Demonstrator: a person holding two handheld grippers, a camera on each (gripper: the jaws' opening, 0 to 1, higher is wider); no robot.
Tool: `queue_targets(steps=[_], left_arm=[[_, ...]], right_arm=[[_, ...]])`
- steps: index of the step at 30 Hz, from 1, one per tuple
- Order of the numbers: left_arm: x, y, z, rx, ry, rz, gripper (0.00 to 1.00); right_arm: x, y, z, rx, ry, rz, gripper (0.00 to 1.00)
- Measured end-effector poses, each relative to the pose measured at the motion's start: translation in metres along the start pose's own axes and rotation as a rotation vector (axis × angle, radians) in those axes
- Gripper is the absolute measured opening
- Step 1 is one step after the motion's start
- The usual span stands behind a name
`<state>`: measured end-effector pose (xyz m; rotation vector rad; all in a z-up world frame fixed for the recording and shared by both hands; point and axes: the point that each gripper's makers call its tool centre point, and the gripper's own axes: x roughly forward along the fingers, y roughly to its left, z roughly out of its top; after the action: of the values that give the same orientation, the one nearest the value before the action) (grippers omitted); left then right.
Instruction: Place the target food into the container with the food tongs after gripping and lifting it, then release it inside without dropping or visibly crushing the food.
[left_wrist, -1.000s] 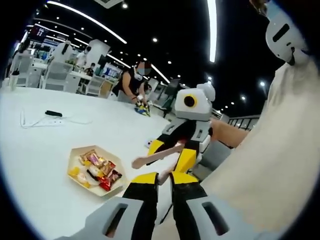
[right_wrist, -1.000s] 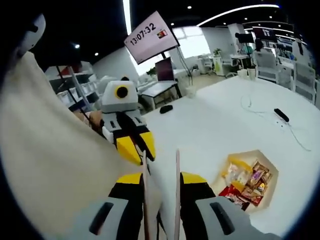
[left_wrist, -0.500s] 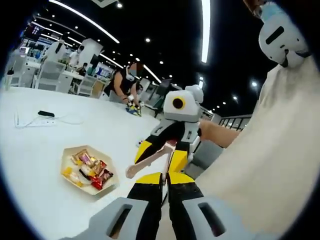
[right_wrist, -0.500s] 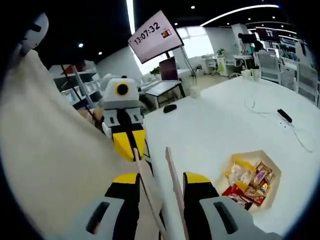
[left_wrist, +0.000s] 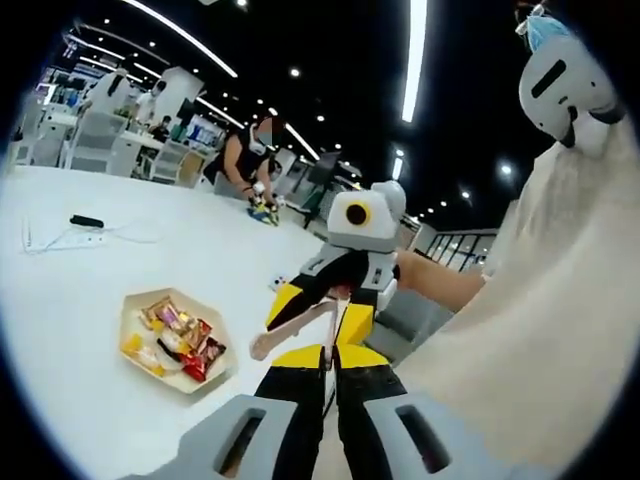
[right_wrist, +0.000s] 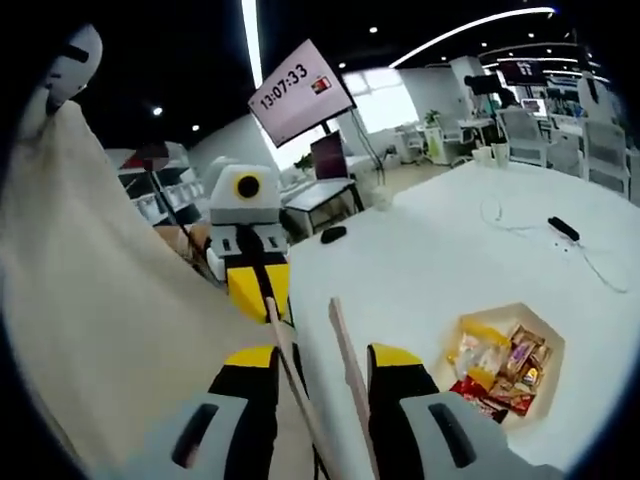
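Observation:
A beige hexagonal tray (left_wrist: 133, 304) (right_wrist: 505, 312) of wrapped snacks lies on the white table. My right gripper (right_wrist: 325, 357) is shut on wooden food tongs (right_wrist: 345, 350), whose two arms spread upward in a V, empty. In the left gripper view the right gripper (left_wrist: 320, 312) enters from the right, and the tongs (left_wrist: 290, 330) point down-left with their rounded tip above the table, short of the tray. My left gripper (left_wrist: 330, 352) has its yellow-tipped jaws together. It also appears in the right gripper view (right_wrist: 256, 295), close to one tong tip; I cannot tell if they touch.
A power strip with its cable (left_wrist: 85, 222) (right_wrist: 562, 228) lies farther out on the table (left_wrist: 60, 400), and a dark small object (right_wrist: 333, 234) near its far edge. A person (left_wrist: 250, 160) works at the table's far side. A cream garment (left_wrist: 540, 330) (right_wrist: 90, 300) hangs close beside both grippers.
The tong arms have gone from nearly parallel to leaning left and spread. The left gripper's jaws have drawn closer together. Both views have shifted slightly.

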<state>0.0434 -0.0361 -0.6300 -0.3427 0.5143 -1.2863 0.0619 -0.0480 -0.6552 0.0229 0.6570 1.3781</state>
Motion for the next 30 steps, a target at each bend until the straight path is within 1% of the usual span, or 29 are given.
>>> queue_targets(steps=[3, 7, 10, 13, 22, 27, 30], left_arm=[[0.004, 0.001, 0.0, -0.004, 0.001, -0.006, 0.0], [0.008, 0.001, -0.002, -0.009, 0.004, -0.022, 0.0], [0.006, 0.001, -0.003, -0.014, 0.016, -0.038, 0.0], [0.003, 0.002, 0.0, -0.011, 0.028, -0.05, 0.0], [0.002, 0.007, 0.002, 0.008, 0.055, -0.059, 0.0], [0.002, 0.013, 0.001, 0.006, 0.06, -0.053, 0.0], [0.002, 0.015, 0.0, 0.005, 0.064, -0.049, 0.0]], right_arm=[[-0.002, -0.003, -0.001, 0.01, -0.008, -0.002, 0.35], [-0.003, -0.005, -0.005, 0.021, -0.003, 0.009, 0.35], [-0.003, -0.004, -0.006, 0.024, 0.002, 0.023, 0.34], [-0.003, -0.003, -0.005, 0.021, -0.001, 0.028, 0.33], [-0.006, -0.01, -0.012, 0.05, -0.032, -0.002, 0.31], [-0.006, -0.015, -0.021, 0.068, -0.027, -0.023, 0.3], [-0.01, -0.016, -0.025, 0.078, -0.028, -0.032, 0.27]])
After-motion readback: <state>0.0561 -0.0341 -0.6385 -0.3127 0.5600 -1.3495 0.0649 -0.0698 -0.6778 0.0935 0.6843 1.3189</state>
